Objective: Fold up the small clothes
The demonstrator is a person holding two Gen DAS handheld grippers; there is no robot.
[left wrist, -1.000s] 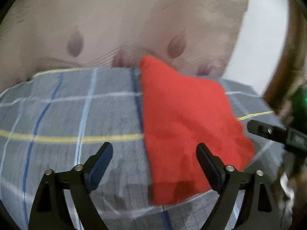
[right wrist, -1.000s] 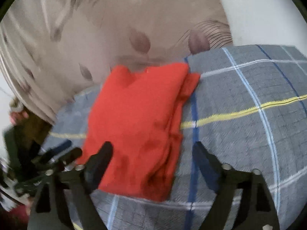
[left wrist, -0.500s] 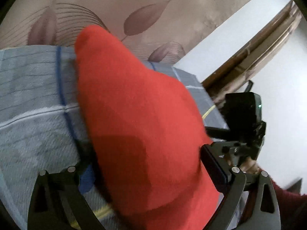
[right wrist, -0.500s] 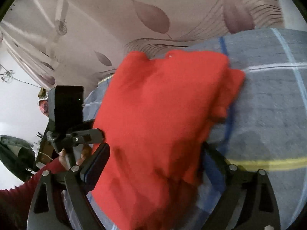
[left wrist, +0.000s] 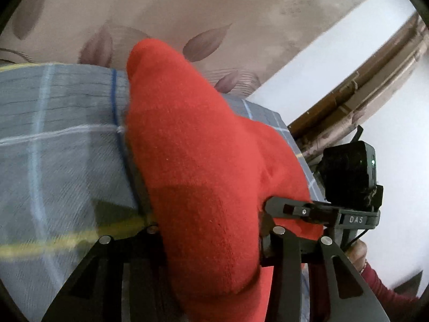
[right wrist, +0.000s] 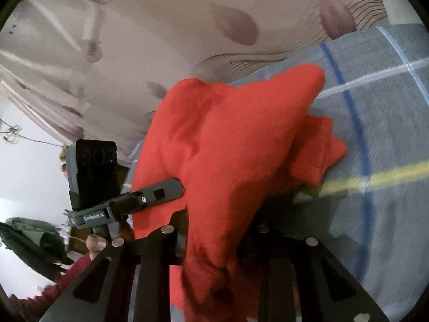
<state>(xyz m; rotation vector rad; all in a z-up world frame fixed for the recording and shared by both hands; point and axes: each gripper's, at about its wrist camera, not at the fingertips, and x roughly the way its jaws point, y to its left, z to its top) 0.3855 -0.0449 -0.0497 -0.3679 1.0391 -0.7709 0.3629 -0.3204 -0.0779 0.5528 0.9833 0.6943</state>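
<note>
A red garment [left wrist: 193, 139] lies folded on a grey checked bedsheet [left wrist: 59, 134]. Its near edge bulges up between the fingers of my left gripper [left wrist: 211, 225], whose jaws are closing and press into the cloth. In the right wrist view the same red garment [right wrist: 241, 128] bunches up between the fingers of my right gripper [right wrist: 217, 228], which is also closing and pinches it. Each gripper holds an opposite side of the garment. A right gripper finger [left wrist: 295, 209] shows against the cloth's right edge, and a left gripper finger [right wrist: 161, 193] against its left.
The bedsheet [right wrist: 388, 107] stretches away beyond the garment. Behind it hangs a beige leaf-patterned fabric [left wrist: 187, 13], with a wooden frame [left wrist: 348, 94] and a white wall to the right. A hand [left wrist: 356, 252] in a dark red sleeve holds the right gripper.
Both grippers came in over the garment's opposite sides and their jaws narrowed from wide open onto the cloth. The red cloth now bunches up between the fingers.
</note>
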